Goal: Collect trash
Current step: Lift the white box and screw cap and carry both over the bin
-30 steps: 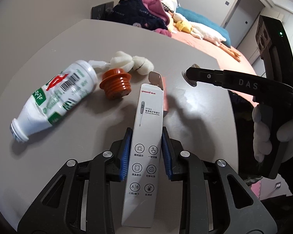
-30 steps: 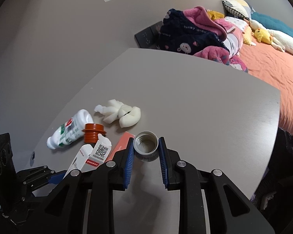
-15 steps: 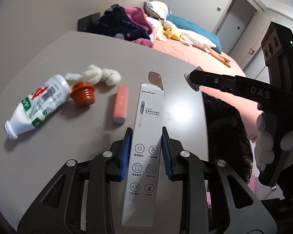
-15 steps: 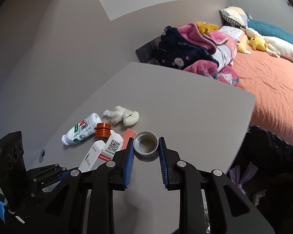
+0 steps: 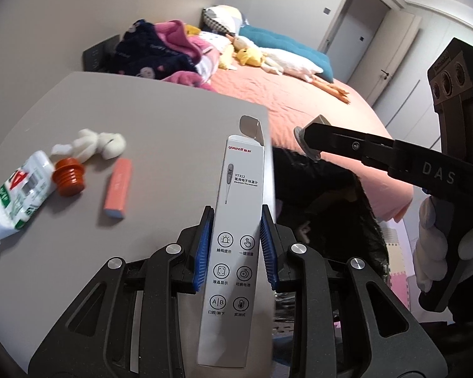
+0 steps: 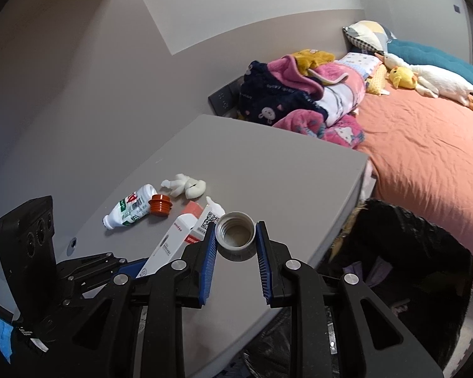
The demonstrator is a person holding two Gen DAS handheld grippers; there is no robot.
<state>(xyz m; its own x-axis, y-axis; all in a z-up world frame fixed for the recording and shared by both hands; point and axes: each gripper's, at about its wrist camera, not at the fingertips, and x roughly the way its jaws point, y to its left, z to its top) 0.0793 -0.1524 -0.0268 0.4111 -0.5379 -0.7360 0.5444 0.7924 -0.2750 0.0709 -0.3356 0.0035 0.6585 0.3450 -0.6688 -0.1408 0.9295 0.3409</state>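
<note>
Thermometer box [image 5: 236,236] clamped in left gripper [image 5: 235,249] (base cut off); bottle cap [image 6: 235,232] pinched by right gripper [image 6: 235,245]

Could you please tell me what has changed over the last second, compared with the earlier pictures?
Both grippers have lifted and swung toward the table edge and the black trash bag. The left gripper still clamps the white thermometer box; the right gripper still clamps the grey screw cap. The pink eraser block, uncovered once the box rose, the white plastic bottle, orange ribbed stopper and crumpled white tissue stayed put.
</note>
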